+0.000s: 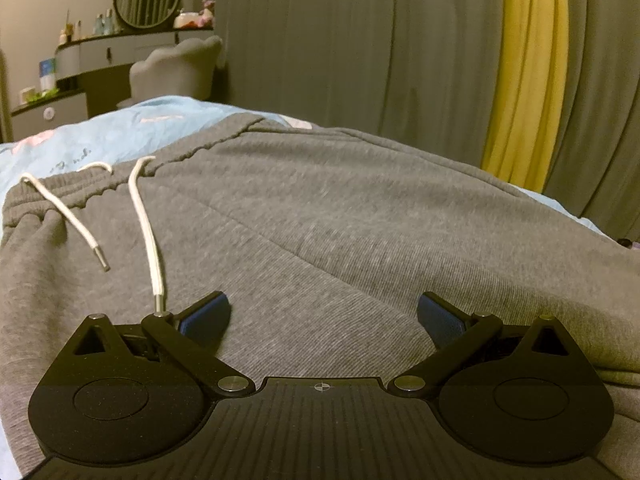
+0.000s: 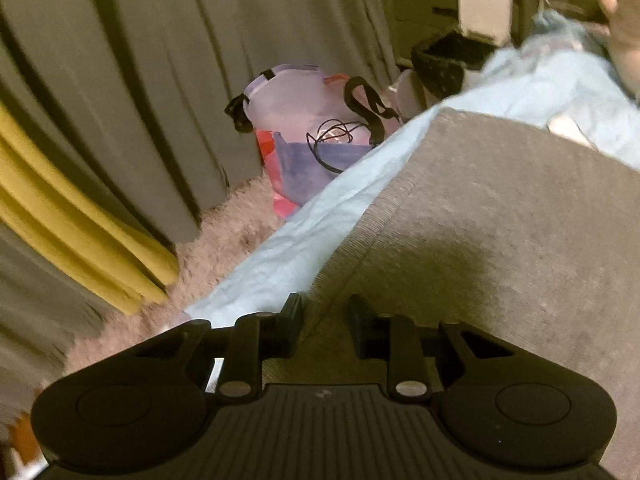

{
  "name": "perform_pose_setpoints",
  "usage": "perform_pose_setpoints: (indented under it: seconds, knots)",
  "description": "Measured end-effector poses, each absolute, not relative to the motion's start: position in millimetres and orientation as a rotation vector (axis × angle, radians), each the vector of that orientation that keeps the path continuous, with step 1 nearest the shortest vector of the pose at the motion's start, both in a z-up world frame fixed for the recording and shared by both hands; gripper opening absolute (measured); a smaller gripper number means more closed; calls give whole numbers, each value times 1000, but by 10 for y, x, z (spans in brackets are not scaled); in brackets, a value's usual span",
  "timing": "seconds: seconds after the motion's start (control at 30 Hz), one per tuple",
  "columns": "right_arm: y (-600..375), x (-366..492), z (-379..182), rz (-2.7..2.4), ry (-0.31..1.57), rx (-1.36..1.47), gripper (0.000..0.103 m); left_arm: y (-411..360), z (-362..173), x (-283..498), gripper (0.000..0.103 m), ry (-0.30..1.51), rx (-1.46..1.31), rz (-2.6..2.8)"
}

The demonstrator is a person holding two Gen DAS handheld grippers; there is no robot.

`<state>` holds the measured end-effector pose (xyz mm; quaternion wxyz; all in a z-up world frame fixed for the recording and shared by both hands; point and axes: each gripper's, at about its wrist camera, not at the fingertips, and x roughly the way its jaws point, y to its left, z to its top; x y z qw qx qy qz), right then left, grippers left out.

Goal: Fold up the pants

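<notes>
Two grippers work on one pair of grey pants spread on a bed with a light blue sheet. Judged by its knit and soft folds, the cloth is thick, limp jersey: light, not slippery, nothing to break, but it will sag and drag unless it is taken at an edge or a doubled seam rather than mid-panel.

Nearest, the left gripper sits low over the pants with its jaws wide apart and only flat cloth between them, nothing pinched. Just left of its left finger lies the metal tip of one white drawstring; the elastic waistband runs farther ahead and to the left, with blue sheet beyond it.

The right gripper has its jaws drawn narrow, and a raised edge of the pants runs between the pads; whether they already press it I cannot tell. From there the leg stretches ahead and to the right. Left of that gripper lie sheet, then shaggy rug, and farther off a coloured bag against the curtains.
</notes>
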<state>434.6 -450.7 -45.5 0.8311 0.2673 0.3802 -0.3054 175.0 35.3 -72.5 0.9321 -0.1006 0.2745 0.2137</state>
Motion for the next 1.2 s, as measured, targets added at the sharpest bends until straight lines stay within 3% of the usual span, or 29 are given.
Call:
perform_pose_setpoints:
  seconds: [0.1,0.17,0.37,0.6,0.77,0.9,1.0,1.17,1.2]
  knots:
    - [-4429,4361,-424,-649,815,506,9,365,-731,1747,103,560,-214,434]
    - [-4396,4329,-391,-647,806,490,5,366,-734,1747,103,560,-215,434]
    - [-4353,3893,-38,-587,680,449,4,378,-729,1746,103,556,-225,427]
    - [-4309,2234,354,-530,488,473,4,441,-585,1626,103,492,-272,417]
    - [-4233,979,117,-595,501,505,1,381,-358,1408,103,347,-235,389]
    - [-4450,519,-350,-725,653,574,1,367,-350,1456,103,386,-223,365]
    - [-4659,402,-416,-659,608,759,5,453,-336,1468,103,415,-277,362]
    - [-4750,536,-428,-539,486,841,46,544,-333,1482,103,432,-328,352]
    - [-4791,589,-471,-544,476,868,47,538,-335,1483,103,433,-322,343]
